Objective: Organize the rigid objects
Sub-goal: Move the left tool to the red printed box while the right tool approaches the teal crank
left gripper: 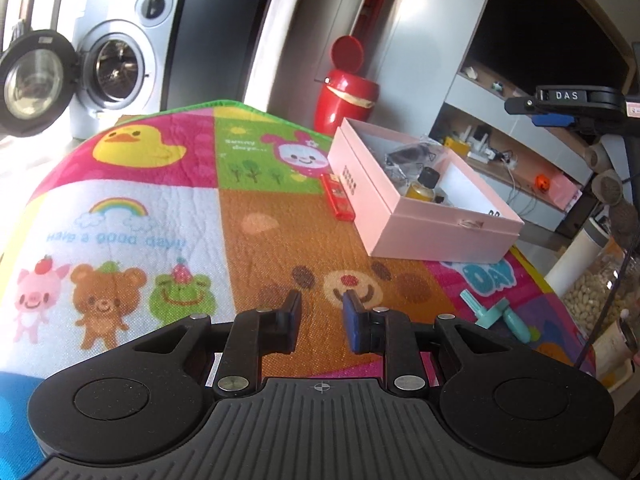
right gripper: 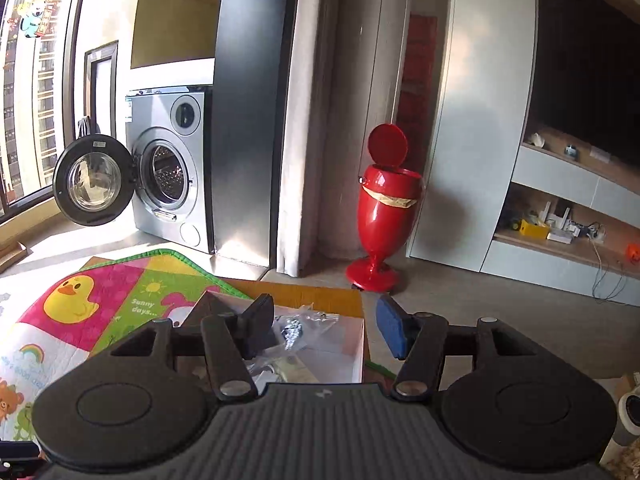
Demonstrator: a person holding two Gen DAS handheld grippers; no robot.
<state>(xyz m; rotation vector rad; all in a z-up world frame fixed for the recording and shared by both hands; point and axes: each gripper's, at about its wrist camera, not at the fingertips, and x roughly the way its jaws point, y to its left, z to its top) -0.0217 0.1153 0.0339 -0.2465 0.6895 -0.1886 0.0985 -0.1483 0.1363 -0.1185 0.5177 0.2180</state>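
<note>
An open pink box (left gripper: 424,216) stands on the colourful play mat (left gripper: 160,208); inside are an amber bottle with a black cap (left gripper: 426,186) and clear plastic bags (left gripper: 408,156). A red lighter (left gripper: 338,198) lies on the mat against the box's left side. Teal plastic pieces (left gripper: 494,312) lie on the mat to the right of my left gripper (left gripper: 322,312), which hovers low over the mat's bear picture, jaws slightly apart and empty. My right gripper (right gripper: 326,328) hangs open above the box (right gripper: 352,344), over a bag of small metal parts (right gripper: 294,330), gripping nothing.
A red pedal bin (right gripper: 386,208) with its lid up stands on the floor beyond the mat. A washing machine (right gripper: 168,172) with its door open is at the back left. Shelves with clutter (right gripper: 560,232) line the right wall. Jars (left gripper: 592,292) stand off the mat's right edge.
</note>
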